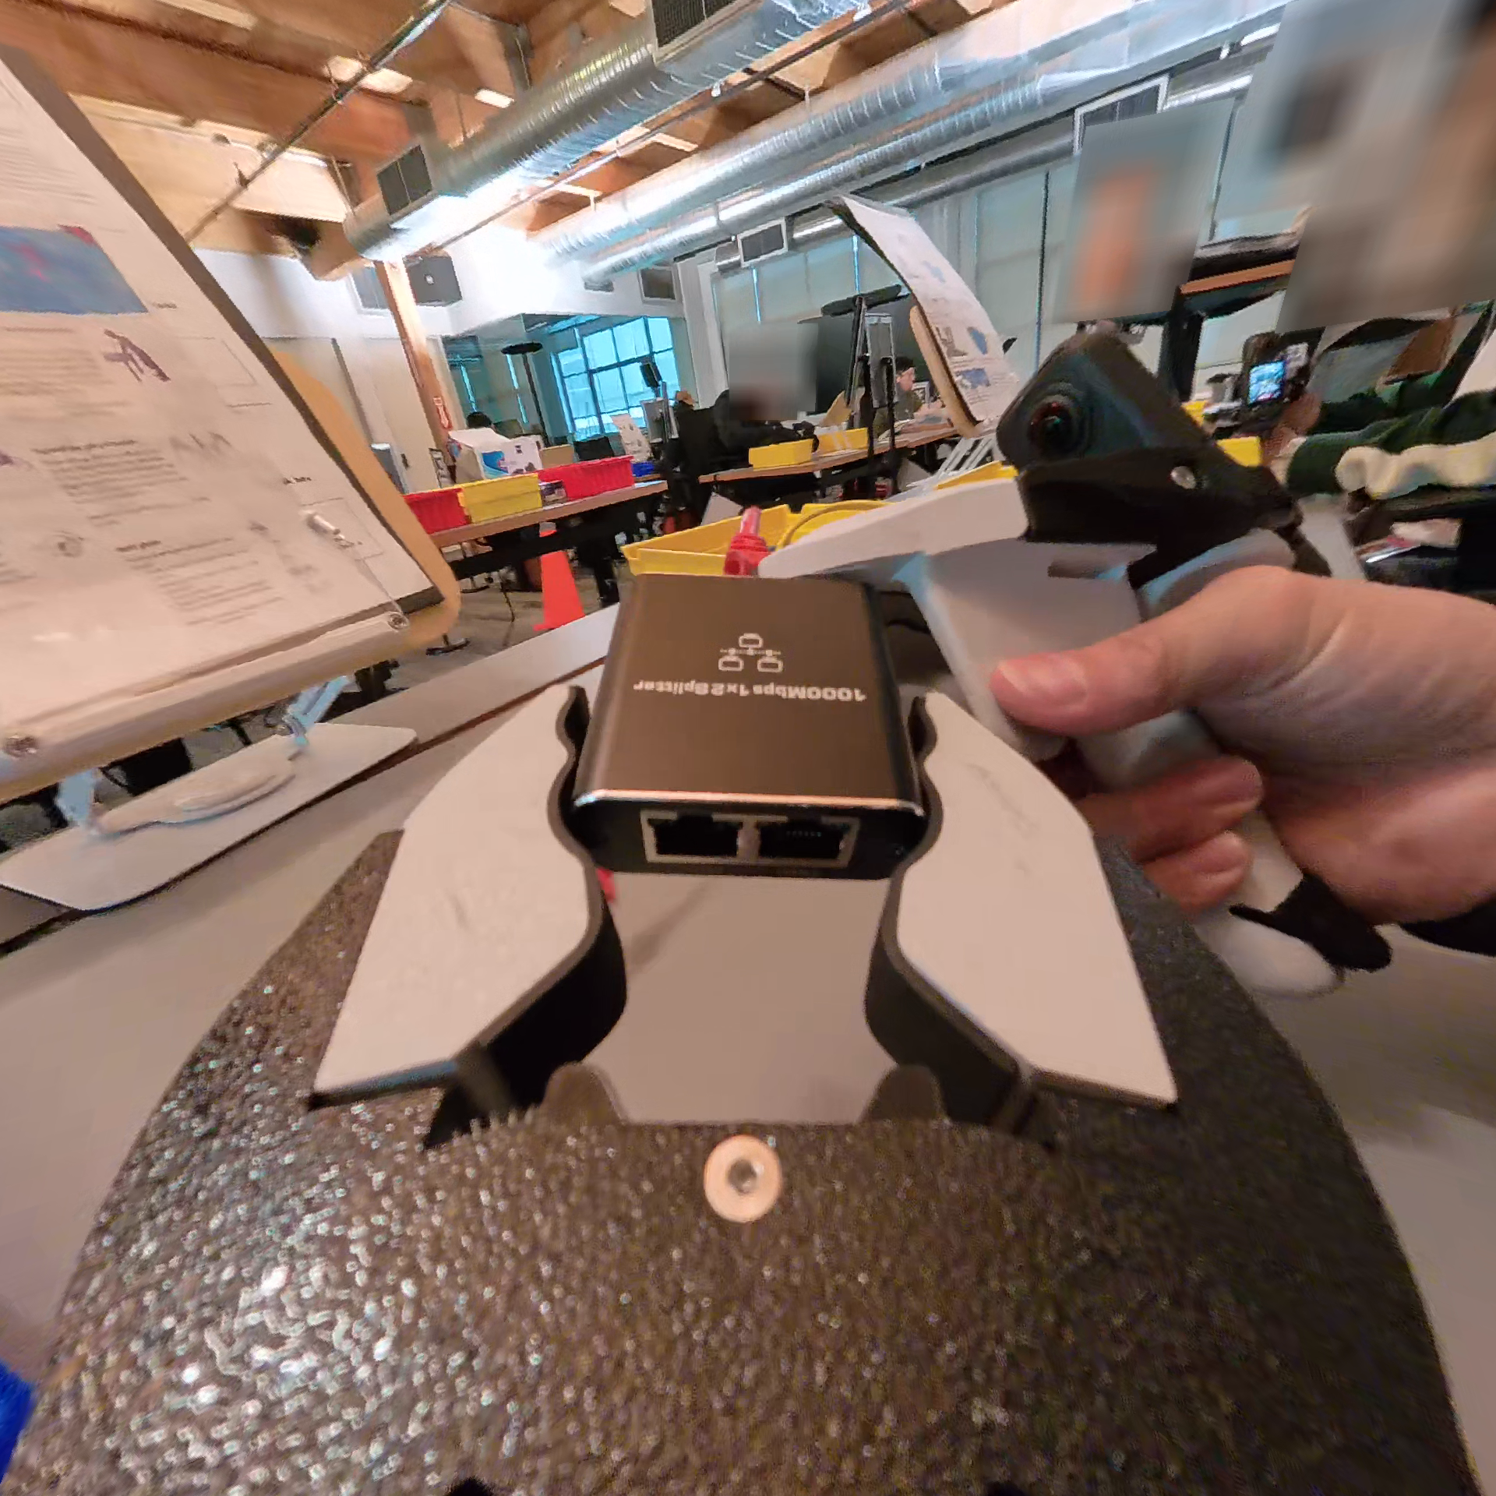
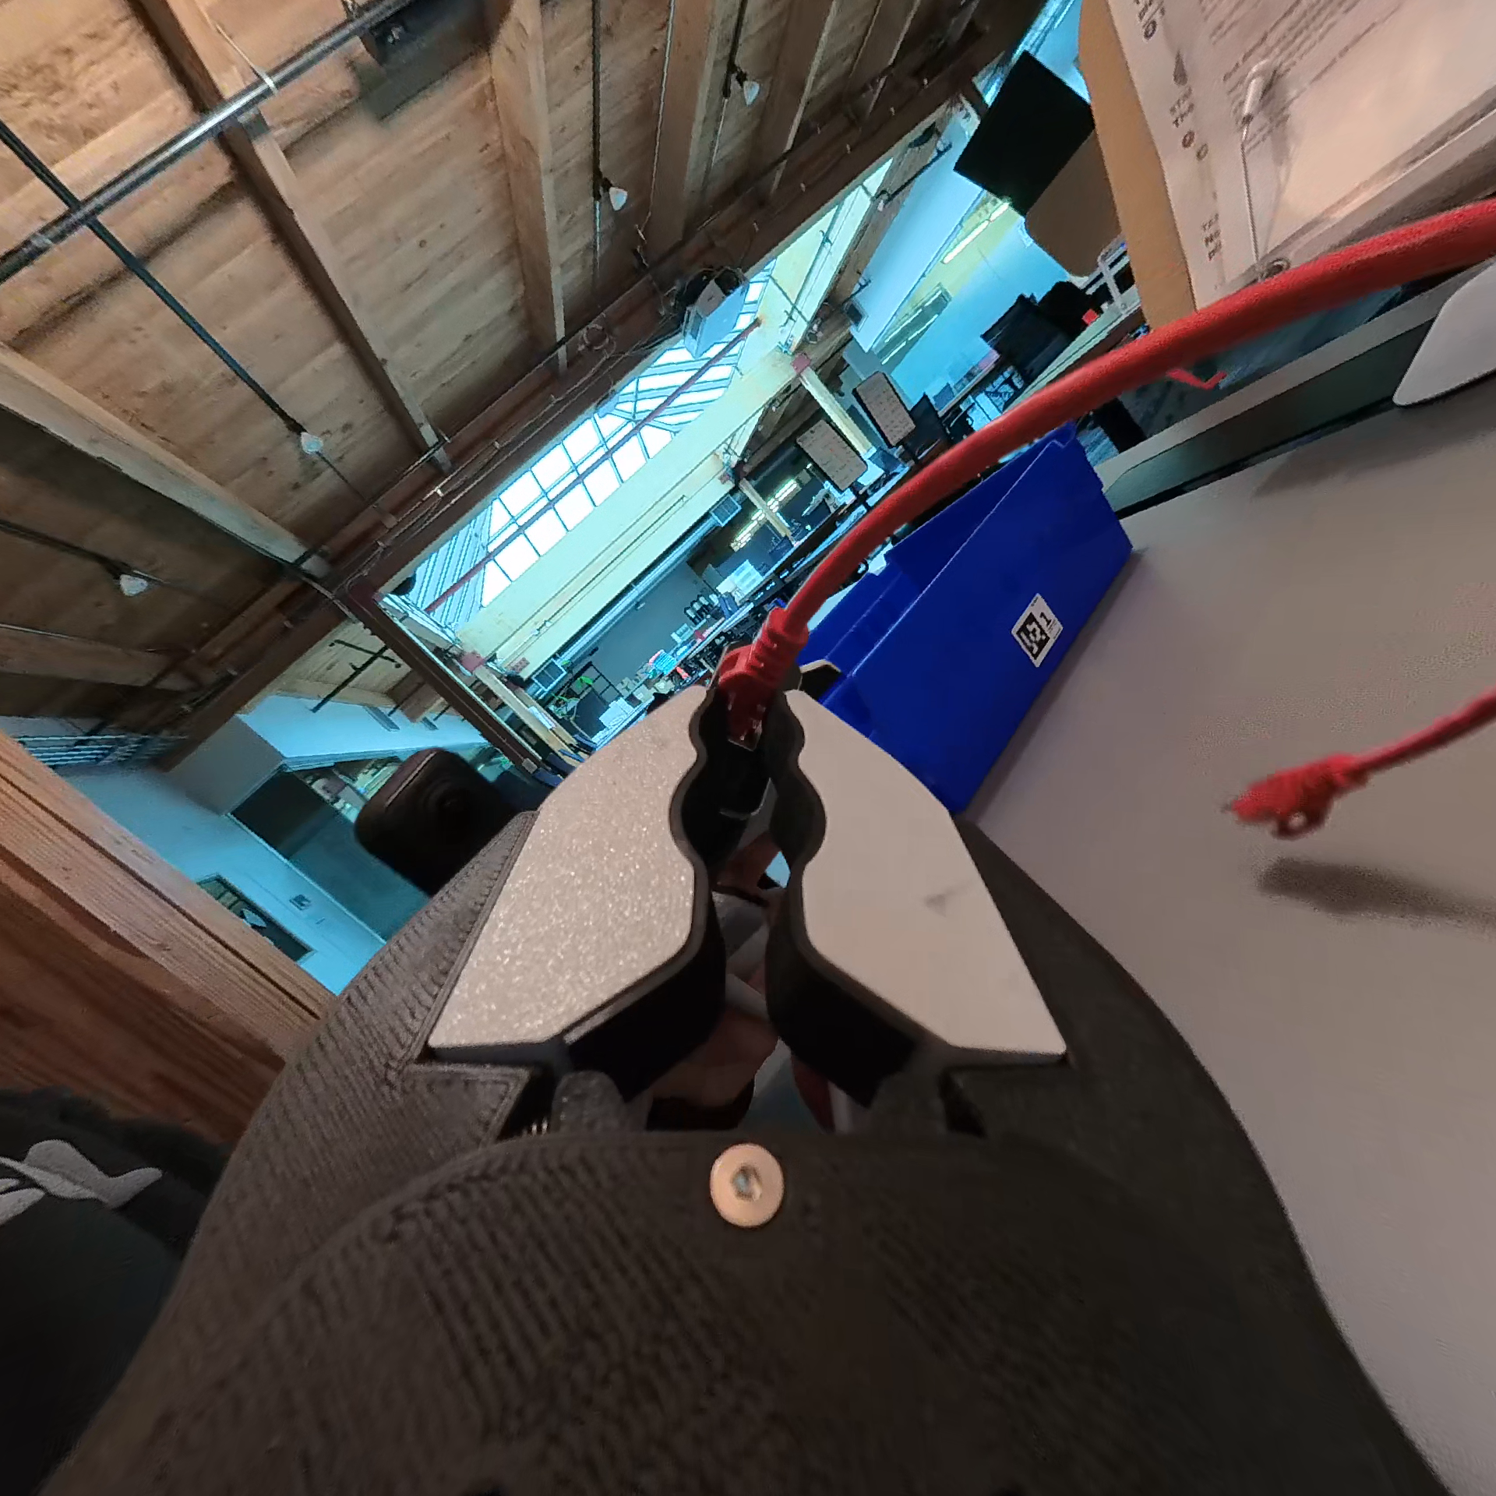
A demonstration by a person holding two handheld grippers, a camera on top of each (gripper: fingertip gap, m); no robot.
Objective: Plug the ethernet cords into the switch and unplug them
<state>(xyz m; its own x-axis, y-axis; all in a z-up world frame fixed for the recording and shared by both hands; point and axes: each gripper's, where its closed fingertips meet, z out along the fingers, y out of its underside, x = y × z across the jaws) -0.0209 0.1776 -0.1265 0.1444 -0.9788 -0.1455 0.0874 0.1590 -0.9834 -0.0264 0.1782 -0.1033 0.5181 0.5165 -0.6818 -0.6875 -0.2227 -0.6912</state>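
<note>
Gripped between the left gripper's [image 1: 749, 761] fingers, the black switch [image 1: 749, 712] sits lifted, its two empty ports facing back, likely steadied for plugging. Right gripper [image 2: 749, 728] pinches a red ethernet cord's [image 2: 971, 453] plug; a second plug [image 2: 1295, 789] hangs loose over the grey table [image 2: 1295, 1052].

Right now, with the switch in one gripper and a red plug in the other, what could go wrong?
The left gripper grips the switch only by its sides, so insertion force may push it back. The right gripper pinches the red plug at its very tip, so it could twist. The cable's loose end dangles and might snag.
</note>
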